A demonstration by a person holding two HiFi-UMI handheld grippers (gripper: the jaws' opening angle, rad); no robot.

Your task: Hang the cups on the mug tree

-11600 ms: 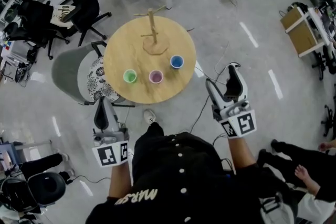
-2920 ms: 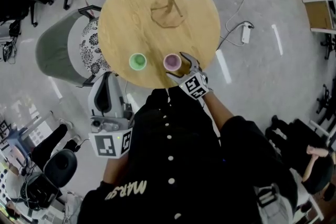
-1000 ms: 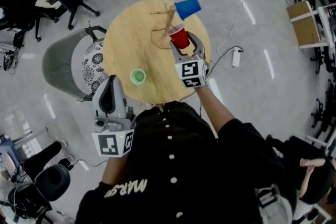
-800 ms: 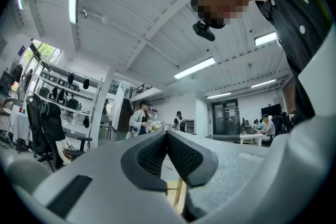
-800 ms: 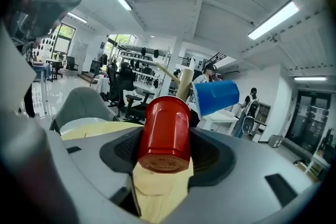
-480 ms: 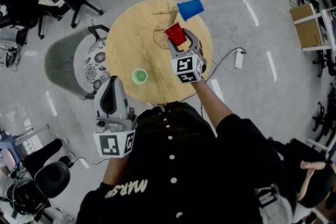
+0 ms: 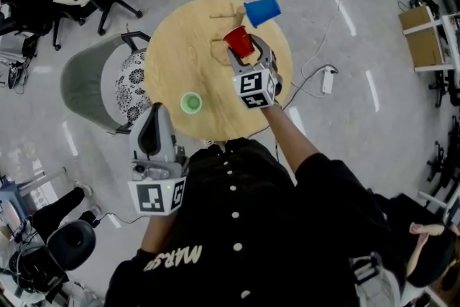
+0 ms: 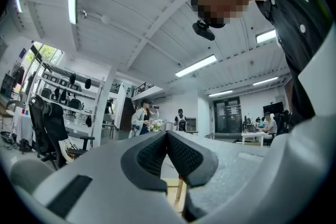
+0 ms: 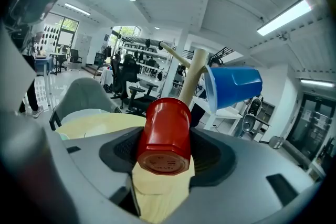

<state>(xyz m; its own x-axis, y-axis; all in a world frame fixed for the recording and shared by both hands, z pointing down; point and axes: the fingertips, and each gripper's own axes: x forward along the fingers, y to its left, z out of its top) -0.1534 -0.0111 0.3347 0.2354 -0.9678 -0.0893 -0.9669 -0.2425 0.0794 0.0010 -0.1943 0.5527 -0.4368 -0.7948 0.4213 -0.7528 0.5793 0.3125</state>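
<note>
Right gripper view shows the right gripper (image 9: 167,150) clamped on a red cup (image 9: 164,134), base toward the camera and mouth toward the mug tree (image 9: 190,77) post just beyond the jaws. A blue cup (image 9: 233,86) hangs on a peg ahead and to the right. The left gripper (image 8: 167,136) is pinched together and empty, with a green cup (image 7: 190,103) on the table (image 7: 172,47) just ahead of it.

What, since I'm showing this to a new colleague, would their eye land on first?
The red cup stands out first, clamped on its side in the right gripper by the mug tree at the round table's far side. Next comes the blue cup hanging tilted on an upper peg. A green cup stands alone at the table's near left, and the left gripper is shut off the edge.
</note>
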